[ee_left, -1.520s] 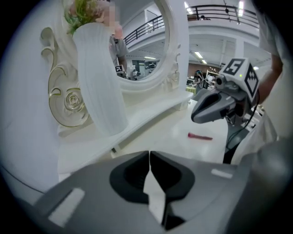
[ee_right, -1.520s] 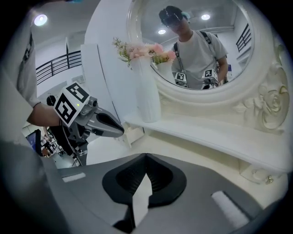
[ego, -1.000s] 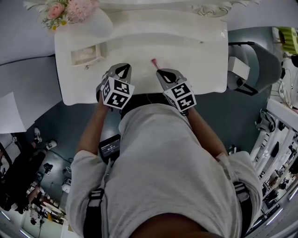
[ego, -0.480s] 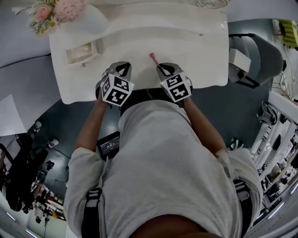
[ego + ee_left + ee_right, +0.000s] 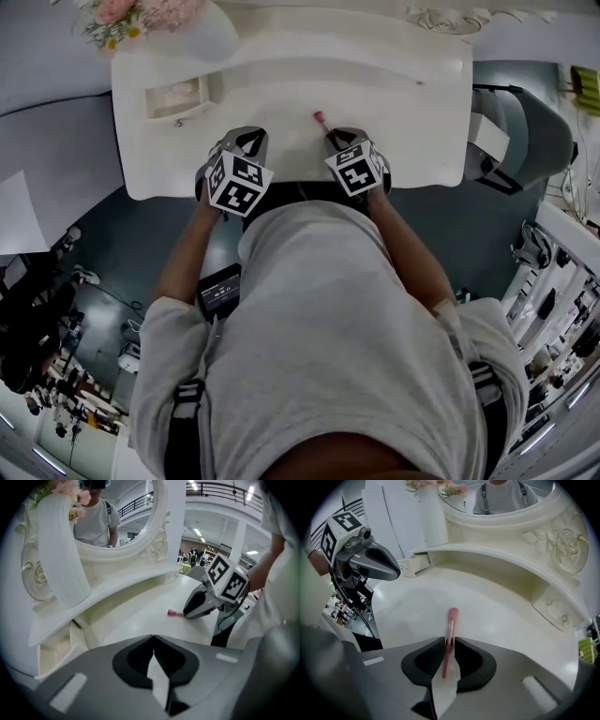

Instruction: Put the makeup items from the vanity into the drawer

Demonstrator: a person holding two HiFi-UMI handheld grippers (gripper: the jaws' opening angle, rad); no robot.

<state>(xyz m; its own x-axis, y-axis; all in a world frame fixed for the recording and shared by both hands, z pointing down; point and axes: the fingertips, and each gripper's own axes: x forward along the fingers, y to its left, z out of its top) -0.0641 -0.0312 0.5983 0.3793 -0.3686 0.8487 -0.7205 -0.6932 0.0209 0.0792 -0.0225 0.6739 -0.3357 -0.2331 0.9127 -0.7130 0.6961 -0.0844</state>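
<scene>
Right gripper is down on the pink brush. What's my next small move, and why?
Probably lift the right gripper slightly: its jaws look closed on the pink brush, which lies on the vanity top, and the open drawer waits to the left.

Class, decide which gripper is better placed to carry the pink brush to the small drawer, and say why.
Right. The right gripper is closed on the brush. The left gripper sits nearer the drawer but is shut and empty.

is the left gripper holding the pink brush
No, the left gripper is shut with nothing between its jaws; the pink brush is clamped in the right gripper.
</scene>
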